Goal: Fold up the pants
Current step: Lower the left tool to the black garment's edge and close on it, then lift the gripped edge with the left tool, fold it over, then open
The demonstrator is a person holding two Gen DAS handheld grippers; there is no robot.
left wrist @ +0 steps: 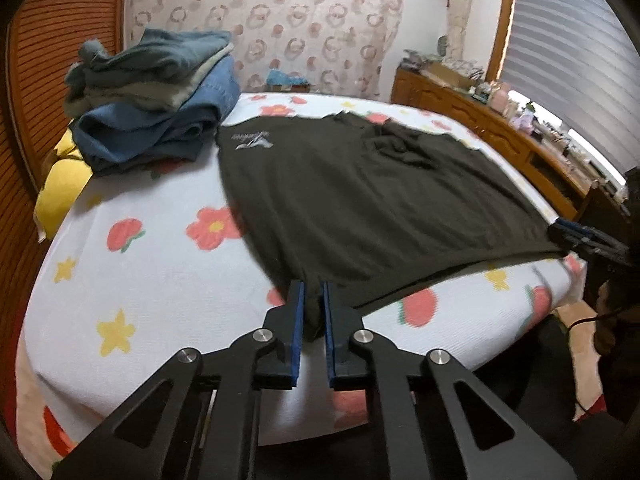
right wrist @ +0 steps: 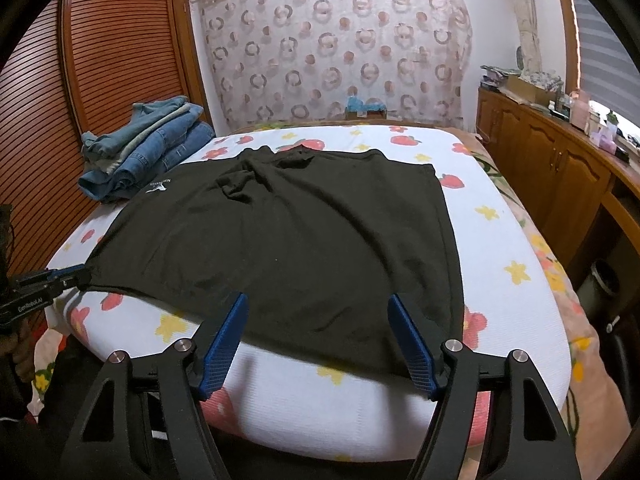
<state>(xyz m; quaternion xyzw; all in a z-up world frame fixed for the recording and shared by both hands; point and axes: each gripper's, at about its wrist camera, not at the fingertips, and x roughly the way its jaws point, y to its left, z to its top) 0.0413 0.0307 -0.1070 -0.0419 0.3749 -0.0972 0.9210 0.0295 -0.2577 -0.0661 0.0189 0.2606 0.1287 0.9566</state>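
Dark olive pants with a small white logo lie spread flat on the flowered bed, also in the right wrist view. My left gripper is shut on the pants' near left corner at the bed's front edge; it shows at the left of the right wrist view. My right gripper is open, its blue pads either side of the pants' near edge, not holding the fabric. In the left wrist view it sits at the pants' right corner.
A pile of folded jeans sits at the bed's far left, also in the right wrist view. A wooden cabinet with clutter runs along the right. A slatted wooden door stands left. A yellow pillow lies beside the jeans.
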